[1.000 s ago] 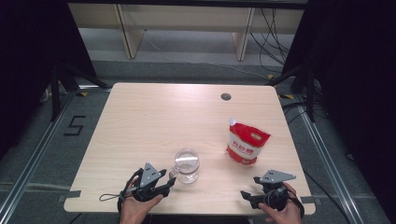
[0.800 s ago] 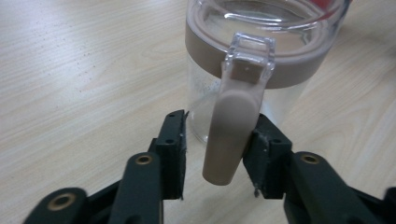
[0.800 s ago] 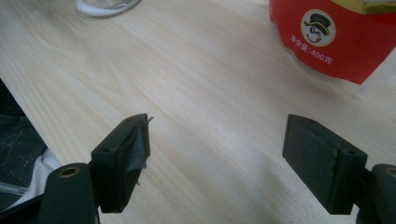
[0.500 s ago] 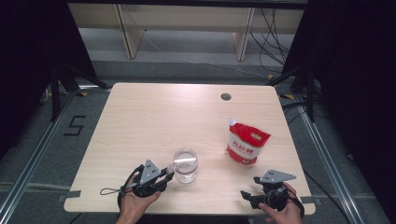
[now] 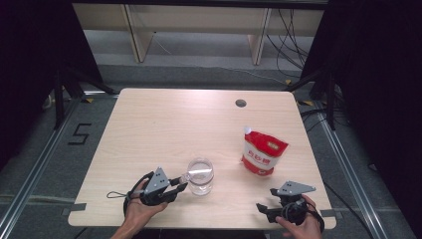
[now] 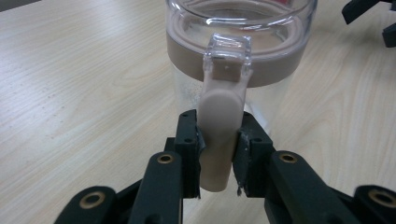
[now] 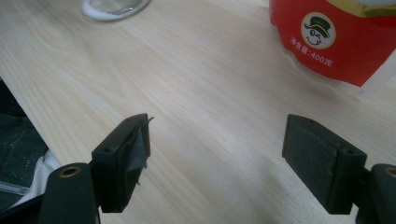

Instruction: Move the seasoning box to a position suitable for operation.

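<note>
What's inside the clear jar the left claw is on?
Through the clear jar wall, only wood grain and faint specks show; it looks empty. The beige band and the latch tab, pinched by the left claw, cover part of the inside.

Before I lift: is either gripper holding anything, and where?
The left gripper is clamped on the clear jar's beige latch tab. The right gripper is open, holding nothing.

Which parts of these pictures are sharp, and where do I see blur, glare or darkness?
High view: even light on the table, dark surroundings at both sides. Left gripper view: the left gripper shut on the jar's beige handle is sharp; the clear jar shows soft reflections. Right gripper view: the open right gripper looks slightly soft, the red pouch clearer.
</note>
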A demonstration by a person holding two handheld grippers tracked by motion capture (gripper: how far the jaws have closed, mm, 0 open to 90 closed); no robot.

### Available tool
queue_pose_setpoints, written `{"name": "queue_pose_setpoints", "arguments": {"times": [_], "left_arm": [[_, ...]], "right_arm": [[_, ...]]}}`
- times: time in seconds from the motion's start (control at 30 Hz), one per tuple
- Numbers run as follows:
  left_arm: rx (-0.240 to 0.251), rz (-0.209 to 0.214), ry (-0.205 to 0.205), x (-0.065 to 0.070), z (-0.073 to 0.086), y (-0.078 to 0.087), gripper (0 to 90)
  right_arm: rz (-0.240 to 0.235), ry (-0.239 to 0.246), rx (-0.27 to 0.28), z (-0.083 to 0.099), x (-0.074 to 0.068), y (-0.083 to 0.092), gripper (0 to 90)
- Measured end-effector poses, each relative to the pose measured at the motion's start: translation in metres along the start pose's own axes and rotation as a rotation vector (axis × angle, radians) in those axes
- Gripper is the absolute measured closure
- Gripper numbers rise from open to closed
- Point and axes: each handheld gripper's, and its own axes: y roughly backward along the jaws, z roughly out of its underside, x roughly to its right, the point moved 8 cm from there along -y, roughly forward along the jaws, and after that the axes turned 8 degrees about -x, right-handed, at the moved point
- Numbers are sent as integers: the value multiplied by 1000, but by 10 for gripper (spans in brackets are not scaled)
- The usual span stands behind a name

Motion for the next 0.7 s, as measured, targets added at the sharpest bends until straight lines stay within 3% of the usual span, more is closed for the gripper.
{"name": "queue_pose_setpoints", "arguments": {"times": [0.13, 0.2, 0.4, 0.63, 0.7], "left_arm": [[8, 28, -33, 5, -2, -1, 730], [8, 43, -38, 9, -2, -3, 730], [9, 96, -60, 23, -4, -6, 730], [6, 116, -80, 26, -5, -7, 729], [7, 120, -79, 26, -5, -7, 729]], "right_arm": [[3, 2, 2, 0, 0, 0, 242], [-18, 8, -11, 0, -1, 0, 243], [-14, 9, -10, 0, -1, 0, 243], [-24, 13, -9, 0, -1, -1, 243], [-7, 10, 1, -1, -1, -1, 243]]}}
